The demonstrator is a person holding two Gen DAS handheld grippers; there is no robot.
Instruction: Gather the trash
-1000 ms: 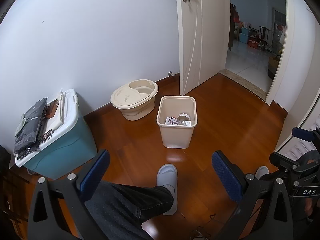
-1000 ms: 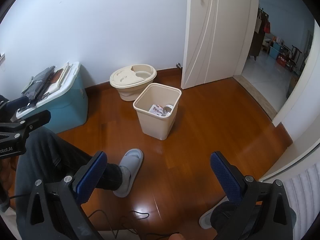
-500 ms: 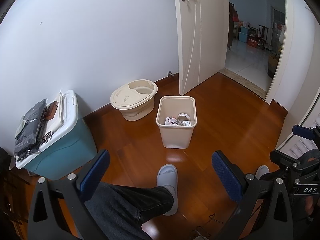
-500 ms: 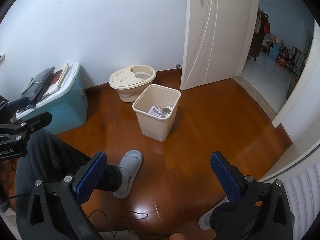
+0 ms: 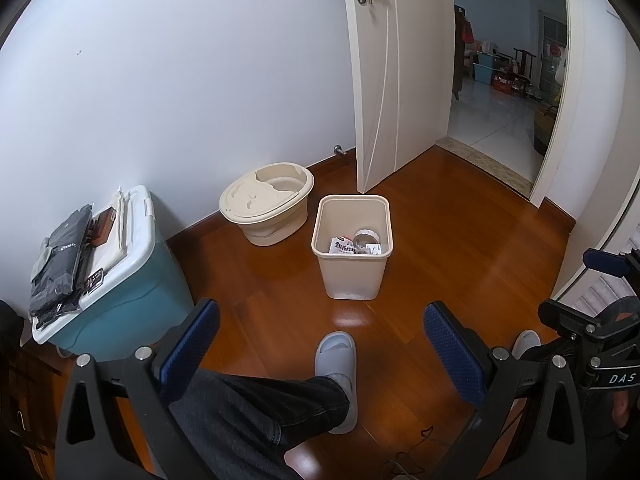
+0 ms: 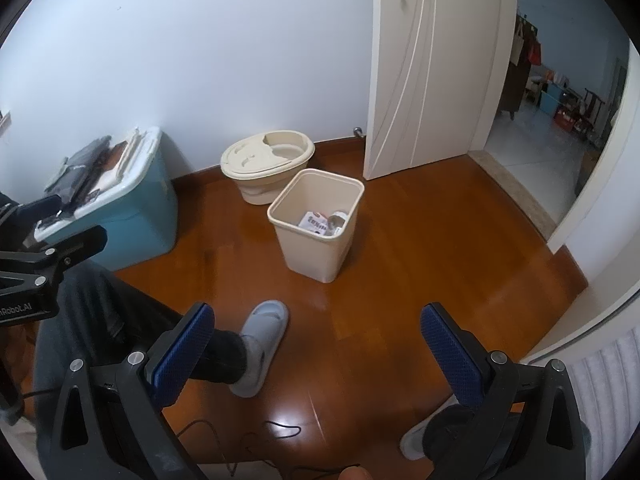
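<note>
in the left wrist view the left gripper [image 5: 322, 334] fills the bottom of the frame with its blue-padded fingers [image 5: 192, 334] spread wide and nothing between them, held above the wooden floor [image 5: 460, 240]. the right gripper [image 6: 316, 338] shows the same in its own view: fingers [image 6: 450, 346] wide apart and empty along the lower edge. just above the centre of both frames stands a beige trash bin [image 5: 352, 276], upright on the floor, holding the collected trash [image 5: 354, 245]: a printed paper packet and a roll-like ring lying at the bottom. just beside the bin, toward the upper left, a beige lidded tub [image 5: 266, 208] sits against the white wall. at the left of the frame is a teal storage box [image 5: 132, 296] with a white lid, dark folded items [image 5: 60, 264] stacked on top. a white door [image 5: 400, 80] stands open at the upper right, giving onto a tiled room. a leg in dark trousers with a grey slipper [image 5: 336, 364] stretches across the lower middle, well apart from the bin. in the left wrist view the right gripper's body appears at the right edge.
</note>
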